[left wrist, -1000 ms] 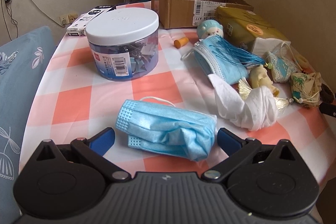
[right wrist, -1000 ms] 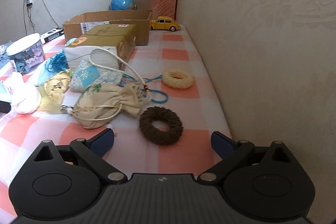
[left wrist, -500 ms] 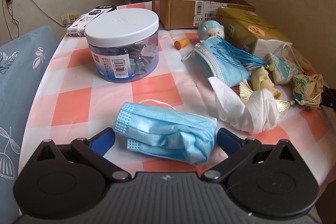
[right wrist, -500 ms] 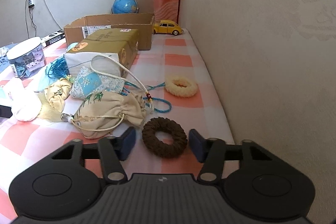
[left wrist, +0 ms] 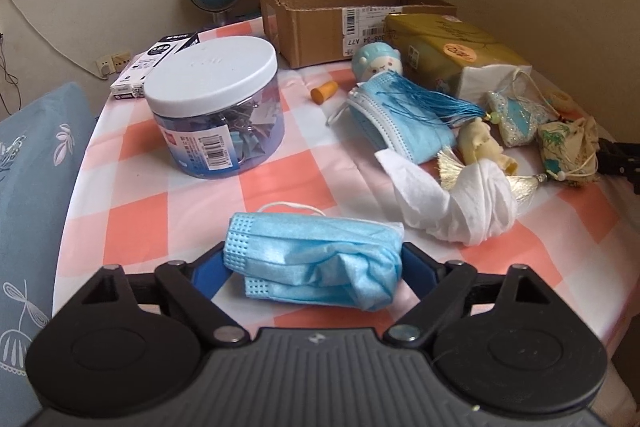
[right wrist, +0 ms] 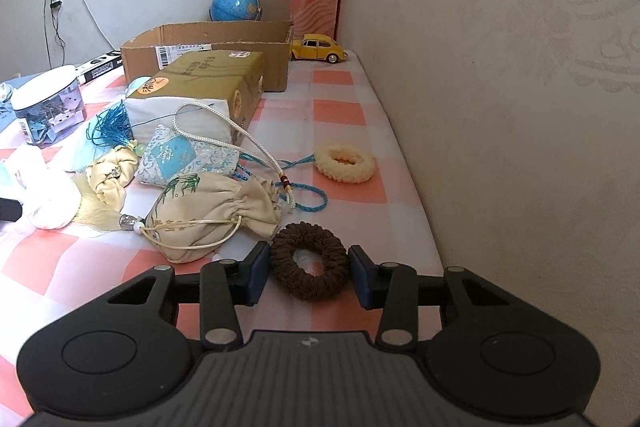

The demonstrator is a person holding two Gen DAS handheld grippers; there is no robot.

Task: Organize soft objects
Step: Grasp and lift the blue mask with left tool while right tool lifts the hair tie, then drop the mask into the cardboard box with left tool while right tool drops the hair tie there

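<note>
A crumpled blue face mask [left wrist: 312, 267] lies on the checked tablecloth [left wrist: 280, 187], right between the fingers of my left gripper [left wrist: 312, 269]. Its jaws are closing and the blue pads touch both ends of the mask. In the right wrist view a brown hair scrunchie [right wrist: 309, 267] lies flat on the cloth, with my right gripper [right wrist: 308, 275] shut on it, one pad at each side. A cream scrunchie [right wrist: 345, 163] lies farther back. A beige drawstring pouch [right wrist: 208, 215] sits just left of the brown scrunchie.
Ahead of the left gripper stand a clip jar [left wrist: 214, 107], a second mask with a blue tassel [left wrist: 400, 123], a twisted white tissue [left wrist: 452, 203] and a tissue pack [left wrist: 452, 55]. A cardboard box [right wrist: 208, 55], a globe [right wrist: 235, 5] and a yellow toy car [right wrist: 318, 47] stand at the back. The wall [right wrist: 500, 107] runs along the right.
The right jaws came together from wide apart onto the brown scrunchie. The left jaws narrowed until their pads reached the ends of the blue mask. Neither hand shifted much.
</note>
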